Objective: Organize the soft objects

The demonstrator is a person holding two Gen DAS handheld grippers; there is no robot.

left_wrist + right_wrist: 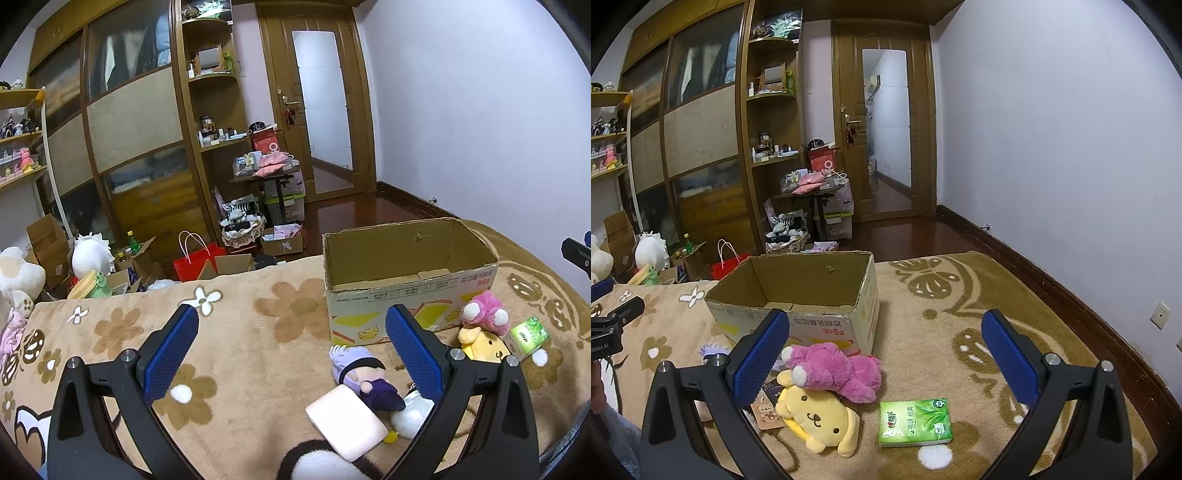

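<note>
Your right gripper and left gripper are both wide open and empty, so drop onto the pink plush lying just in front of the cardboard box, squeezing its middle.

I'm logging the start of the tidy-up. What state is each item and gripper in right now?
cardboard box: open on top, upright, nothing seen inside
pink plush: on the blanket, leaning on the yellow plush
yellow plush: lying face up
tissue pack: flat, apart from the plushes
purple-haired doll: lying down outside the box
pink pad: flat beside the doll
left gripper: open, holding nothing
right gripper: open, holding nothing
</note>
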